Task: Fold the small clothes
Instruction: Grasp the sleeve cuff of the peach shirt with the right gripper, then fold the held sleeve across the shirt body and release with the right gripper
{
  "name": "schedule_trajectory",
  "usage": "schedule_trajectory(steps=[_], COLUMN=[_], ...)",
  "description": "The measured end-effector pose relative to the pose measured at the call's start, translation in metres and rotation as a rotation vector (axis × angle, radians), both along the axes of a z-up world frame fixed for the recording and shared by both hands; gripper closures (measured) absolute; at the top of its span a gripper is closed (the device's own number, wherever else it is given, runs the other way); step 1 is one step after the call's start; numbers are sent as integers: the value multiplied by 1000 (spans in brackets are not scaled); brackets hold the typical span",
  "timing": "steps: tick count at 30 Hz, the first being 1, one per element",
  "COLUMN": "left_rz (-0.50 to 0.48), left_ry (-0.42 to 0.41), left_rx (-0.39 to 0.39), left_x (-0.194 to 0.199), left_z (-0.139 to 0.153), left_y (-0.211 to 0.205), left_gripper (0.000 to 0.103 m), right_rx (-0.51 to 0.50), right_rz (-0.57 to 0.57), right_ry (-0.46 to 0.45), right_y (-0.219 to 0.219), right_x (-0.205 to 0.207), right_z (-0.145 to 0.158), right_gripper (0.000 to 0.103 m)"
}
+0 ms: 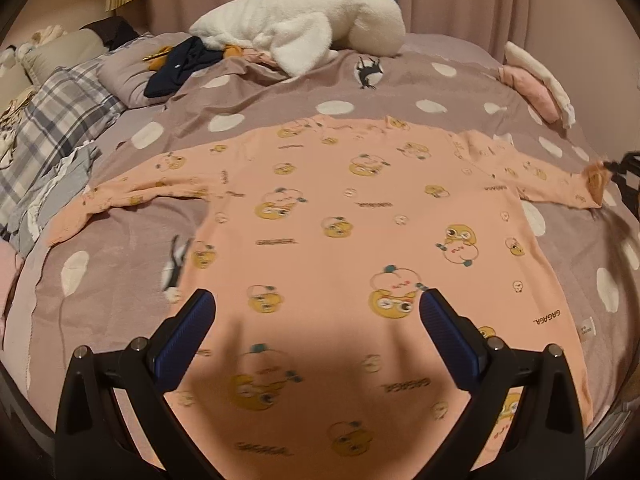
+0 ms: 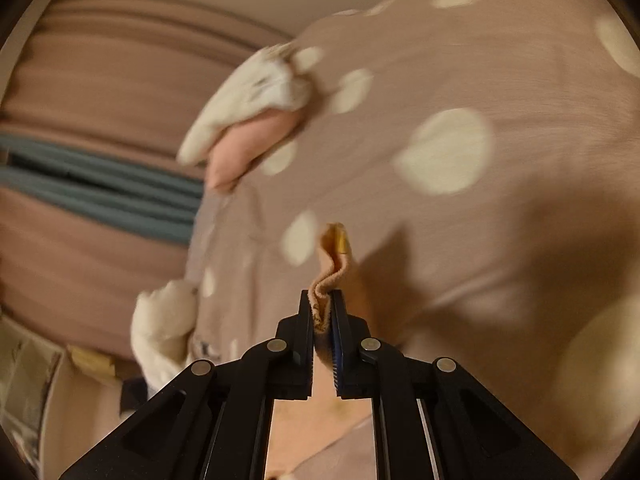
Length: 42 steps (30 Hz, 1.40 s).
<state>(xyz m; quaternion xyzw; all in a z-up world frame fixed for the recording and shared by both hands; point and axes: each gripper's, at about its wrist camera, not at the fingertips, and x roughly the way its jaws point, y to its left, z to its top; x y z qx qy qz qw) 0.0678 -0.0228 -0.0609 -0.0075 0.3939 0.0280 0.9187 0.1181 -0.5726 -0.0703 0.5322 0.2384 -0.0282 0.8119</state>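
Across the middle of the bed (image 1: 280, 92), on its dotted mauve cover, the small peach top (image 1: 360, 216) lay spread flat with both sleeves stretched out to the sides and its hem toward the near edge. By the look of it, the folding had hardly begun: the body showed no crease or fold, and the sleeve toward the bed's left edge lay loose and slightly rumpled on the cover. Only the other sleeve was in hand. Its cuff (image 2: 326, 280) was pinched between the closed jaws of the right tool (image 2: 323, 300), a short ruffle of fabric sticking out past the tips, and in the left wrist view that cuff (image 1: 598, 184) stood lifted a little off the cover near the bed's right edge. Bringing that sleeve in over the body seemed the step under way; the second sleeve and the folds of the body were left to do.

The left tool (image 1: 318, 308) hovered over the lower part of the top, jaws spread wide and gripping nothing, its shadow falling on the cloth below. Whether its fingertips touched the fabric could not be told. At the far edge lay a white plush toy (image 1: 304, 28) and dark clothes (image 1: 180, 66), well apart from the top.
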Motion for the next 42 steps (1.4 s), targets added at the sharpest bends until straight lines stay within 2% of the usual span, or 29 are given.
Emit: schedule_trajectory(steps=[5, 8, 11, 14, 16, 19, 24, 29, 31, 33, 34, 35, 36, 38, 42], left_rz=[70, 129, 181, 254, 280, 324, 421, 423, 433, 443, 448, 449, 447, 438, 402], left_ry=[-34, -38, -63, -103, -115, -105, -109, -114, -111, -105, -103, -103, -105, -110, -119], left_rx=[-54, -67, -101, -112, -148, -183, -122, -139, -131, -132, -136, -139, -143, -150, -179], left_x=[-14, -23, -36, -51, -59, -66, -78, -87, -89, -88, -88, -89, -89, -88, -83], left_z=[21, 29, 38, 46, 48, 47, 46, 47, 46, 45, 45, 45, 45, 45, 42], left_y=[43, 76, 110, 138, 158, 182, 204, 216, 218, 219, 220, 220, 220, 220, 221], left_gripper=[1, 1, 1, 1, 1, 1, 1, 1, 1, 1, 1, 1, 1, 1, 1], right_rx=[-44, -77, -102, -103, -100, -146, -206, -227, -191, -79, -27, -14, -25, -105, -187], right_rz=[113, 189, 264, 336, 401, 517, 649, 719, 747, 798, 840, 867, 886, 875, 849], right_ry=[-41, -65, -51, -44, -32, 29, 117, 150, 175, 164, 154, 149, 147, 133, 101], right_y=[74, 138, 206, 274, 325, 404, 497, 521, 521, 516, 516, 521, 523, 525, 525], right_x=[19, 41, 65, 85, 101, 111, 115, 122, 117, 116, 117, 117, 116, 110, 102], right_z=[39, 57, 62, 57, 48, 28, -5, -16, -19, -21, -20, -17, -13, -1, 10], right_gripper=[93, 93, 93, 93, 93, 93, 93, 91, 81, 66, 63, 56, 51, 48, 47])
